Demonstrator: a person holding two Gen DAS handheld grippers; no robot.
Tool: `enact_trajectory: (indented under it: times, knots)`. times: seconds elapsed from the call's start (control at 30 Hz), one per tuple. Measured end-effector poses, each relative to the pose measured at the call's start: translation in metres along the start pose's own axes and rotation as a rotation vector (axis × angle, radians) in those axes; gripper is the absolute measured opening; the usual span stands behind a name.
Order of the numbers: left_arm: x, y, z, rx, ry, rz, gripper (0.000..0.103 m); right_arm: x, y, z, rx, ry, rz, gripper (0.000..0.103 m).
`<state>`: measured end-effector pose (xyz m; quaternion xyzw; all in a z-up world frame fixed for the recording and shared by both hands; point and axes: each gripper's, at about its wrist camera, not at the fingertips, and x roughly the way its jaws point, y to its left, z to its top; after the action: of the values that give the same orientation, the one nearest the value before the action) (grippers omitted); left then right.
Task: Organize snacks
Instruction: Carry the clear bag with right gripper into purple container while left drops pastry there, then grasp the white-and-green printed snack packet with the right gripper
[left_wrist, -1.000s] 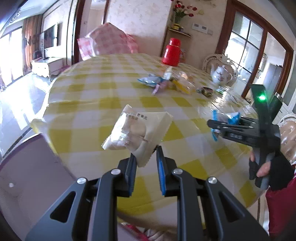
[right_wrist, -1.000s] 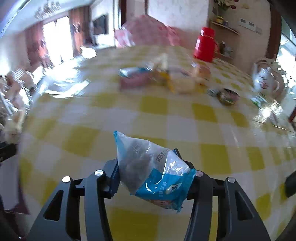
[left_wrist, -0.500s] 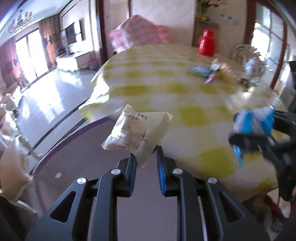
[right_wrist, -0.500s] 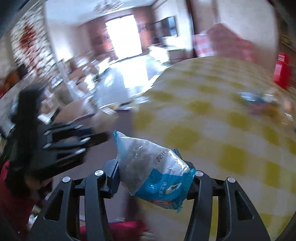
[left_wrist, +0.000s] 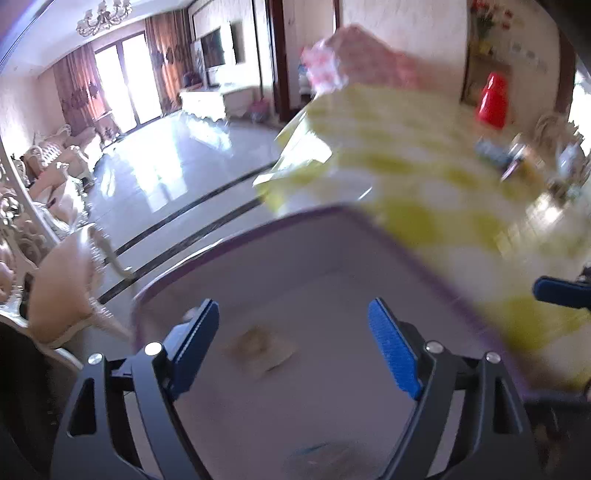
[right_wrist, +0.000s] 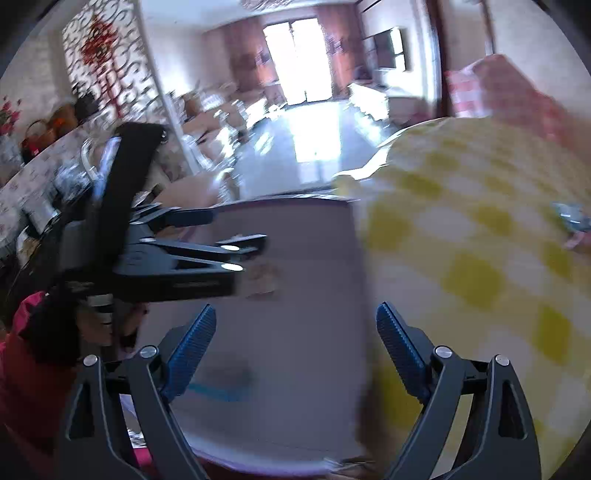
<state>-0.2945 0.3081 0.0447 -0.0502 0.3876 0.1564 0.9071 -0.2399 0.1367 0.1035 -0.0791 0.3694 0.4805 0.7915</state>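
A purple-rimmed grey bin (left_wrist: 332, 288) stands beside the yellow checked table (left_wrist: 424, 177). My left gripper (left_wrist: 293, 347) is open and empty above the bin. A beige snack packet (left_wrist: 260, 347) lies blurred inside the bin between its fingers. My right gripper (right_wrist: 295, 354) is open and empty over the same bin (right_wrist: 295, 288). A blue-and-white snack bag (right_wrist: 221, 384) shows blurred in the bin below it. The beige packet (right_wrist: 262, 278) also shows beside the left gripper (right_wrist: 240, 251) in the right wrist view.
Several snacks (left_wrist: 509, 158) and a red thermos (left_wrist: 493, 98) sit far back on the table. A snack (right_wrist: 572, 221) lies at the right edge of the right wrist view. A cream chair (left_wrist: 66, 280) stands left of the bin. Shiny floor stretches behind.
Both grippers swung left from the table to over the bin and opened. The beige packet and the blue-and-white bag have left the jaws and are now in the bin.
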Motion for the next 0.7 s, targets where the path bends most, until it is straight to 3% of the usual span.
enact_trajectory:
  times: [0.07, 0.17, 0.3, 0.4, 0.43, 0.53, 0.6, 0.7]
  knots:
    - [-0.009, -0.026, 0.009, 0.000, -0.063, -0.039, 0.099, -0.019, -0.025, -0.004, 0.043, -0.036, -0.057, 0.086]
    - [-0.016, -0.077, 0.026, 0.038, -0.115, -0.113, 0.102, -0.054, -0.077, -0.012, 0.144, -0.077, -0.172, 0.086]
    - [-0.011, -0.169, 0.059, 0.076, -0.106, -0.316, 0.101, -0.101, -0.153, -0.027, 0.301, -0.126, -0.390, 0.088]
    - [0.008, -0.237, 0.069, 0.123, -0.075, -0.408, 0.101, -0.139, -0.218, -0.047, 0.453, -0.188, -0.547, 0.088]
    - [0.025, -0.270, 0.074, 0.130, -0.036, -0.446, 0.101, -0.155, -0.246, -0.057, 0.530, -0.210, -0.639, 0.088]
    - [0.058, -0.333, 0.079, 0.107, 0.020, -0.515, 0.101, -0.187, -0.313, -0.081, 0.714, -0.236, -0.774, 0.088]
    - [0.073, -0.375, 0.089, 0.091, -0.010, -0.523, 0.101, -0.205, -0.366, -0.097, 0.853, -0.241, -0.842, 0.088]
    - [0.091, -0.427, 0.104, 0.118, -0.042, -0.538, 0.101, -0.221, -0.422, -0.109, 0.955, -0.235, -0.906, 0.088]
